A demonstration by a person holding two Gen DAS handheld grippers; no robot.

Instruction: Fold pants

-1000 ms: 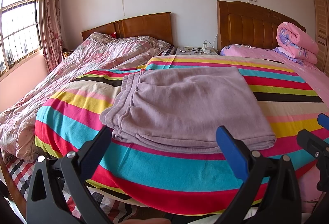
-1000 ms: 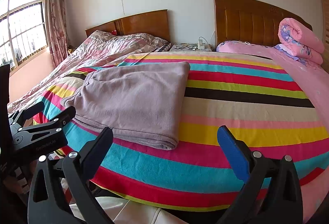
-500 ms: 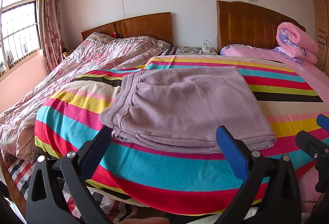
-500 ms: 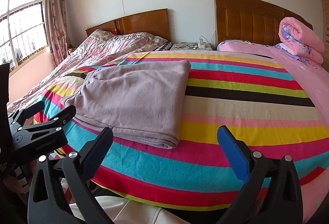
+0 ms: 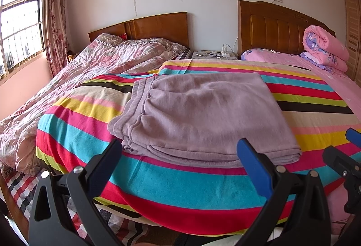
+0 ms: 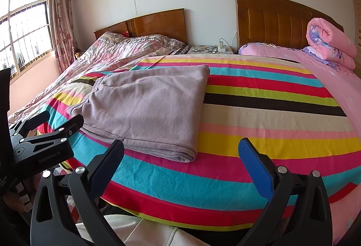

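Mauve fleece pants (image 5: 198, 115) lie folded into a flat rectangle on the striped blanket (image 5: 171, 180), waistband to the left. My left gripper (image 5: 178, 155) is open just short of their near edge, touching nothing. In the right wrist view the pants (image 6: 149, 108) lie left of centre, and my right gripper (image 6: 180, 158) is open over the blanket's (image 6: 270, 128) near edge, off the pants' right corner. The left gripper (image 6: 45, 128) also shows at that view's left edge, and the right gripper's tip (image 5: 347, 146) at the left wrist view's right edge.
A rumpled floral quilt (image 5: 94, 70) covers the bed on the left. A rolled pink quilt (image 5: 325, 47) lies by the right headboard (image 5: 275, 27). A nightstand (image 5: 214, 55) with a power strip stands between the beds. The window (image 5: 20, 24) is at far left.
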